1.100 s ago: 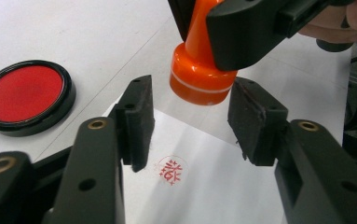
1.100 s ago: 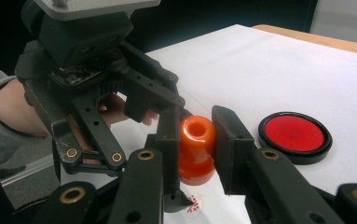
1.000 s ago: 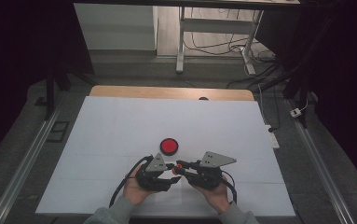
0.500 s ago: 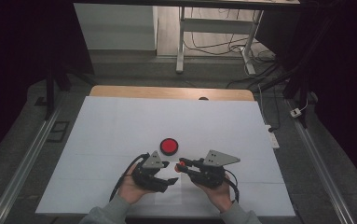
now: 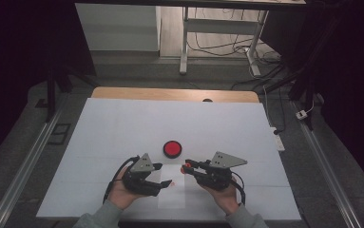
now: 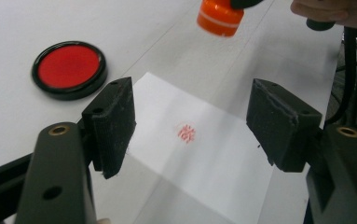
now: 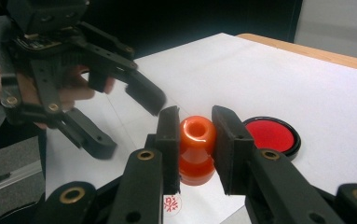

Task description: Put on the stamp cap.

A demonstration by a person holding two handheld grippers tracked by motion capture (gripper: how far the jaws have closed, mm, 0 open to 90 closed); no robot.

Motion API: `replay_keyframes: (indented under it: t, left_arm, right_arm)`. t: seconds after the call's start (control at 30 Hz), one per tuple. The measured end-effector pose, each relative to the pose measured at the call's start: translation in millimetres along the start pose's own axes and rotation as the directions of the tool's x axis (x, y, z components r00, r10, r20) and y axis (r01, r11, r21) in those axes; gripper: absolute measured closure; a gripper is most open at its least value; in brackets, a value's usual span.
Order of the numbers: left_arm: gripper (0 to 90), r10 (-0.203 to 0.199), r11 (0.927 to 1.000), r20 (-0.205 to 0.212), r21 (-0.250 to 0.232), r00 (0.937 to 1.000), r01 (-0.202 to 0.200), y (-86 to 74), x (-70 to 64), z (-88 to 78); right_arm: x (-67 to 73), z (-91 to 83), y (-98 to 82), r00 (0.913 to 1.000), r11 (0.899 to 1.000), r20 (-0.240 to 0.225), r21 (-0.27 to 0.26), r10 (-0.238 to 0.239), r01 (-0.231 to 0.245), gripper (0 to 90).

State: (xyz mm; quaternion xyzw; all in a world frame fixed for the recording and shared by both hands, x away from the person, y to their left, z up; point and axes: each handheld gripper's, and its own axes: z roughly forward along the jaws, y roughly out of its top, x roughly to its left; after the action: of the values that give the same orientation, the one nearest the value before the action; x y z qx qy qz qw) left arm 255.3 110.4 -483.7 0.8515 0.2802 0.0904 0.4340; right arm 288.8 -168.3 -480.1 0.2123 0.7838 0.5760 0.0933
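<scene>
A: What does the right gripper [image 7: 195, 140] hold?

B: It holds an orange stamp [image 7: 195, 149]. The two black jaws press on the upper, narrower part of the stamp from both sides, so it is pinched firmly. The stamp hangs a little above the table, with its wide end down. In the high view the stamp [image 5: 187, 166] is at the tip of the right gripper [image 5: 189, 167], just in front of the red ink pad [image 5: 172, 149].

A: And the left gripper [image 6: 192, 126]?

B: Its jaws are spread and nothing is between them. They have just been opening. In the high view the left gripper [image 5: 163, 175] is beside the right one, apart from it, at the left edge of the sheet of paper [image 5: 172, 190].

A: Where is the paper?

B: It lies flat on the white table cover [image 5: 122, 123], near the person's edge, between the two hands. A small red stamp mark [image 6: 186, 132] is on the sheet [image 6: 204, 163]; in the left gripper view I see it between the open jaws, farther off. In the right gripper view the same mark [image 7: 172, 204] is just below the hanging stamp.

A: And the ink pad?

B: It is round, with a black rim, open, and it rests on the cover beyond the paper [image 6: 69, 69]. It touches neither gripper.
</scene>
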Motion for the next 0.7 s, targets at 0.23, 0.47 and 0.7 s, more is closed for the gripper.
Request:
replay_keyframes:
  t: [0.23,0.47,0.7]
  left_arm:
    - [32.9,-0.020,0.9995,-0.039,-0.024,0.9990,0.019,-14.6,9.2,-20.1]
    - [33.1,-0.061,0.9976,-0.083,-0.037,0.9946,0.058,-34.2,21.5,-36.8]
    - [32.9,-0.092,0.9948,-0.122,-0.053,0.9883,0.086,-51.3,28.5,-49.3]
  right_arm:
    - [-2.3,-2.7,-0.4,0.9999,1.000,0.016,0.003,-0.006,0.006,72.2]
    - [-6.5,-5.8,-1.4,0.9995,1.000,0.031,0.005,-0.004,0.004,72.2]
    - [-10.1,-7.4,-1.9,0.9990,1.000,0.044,0.015,-0.004,0.003,72.2]
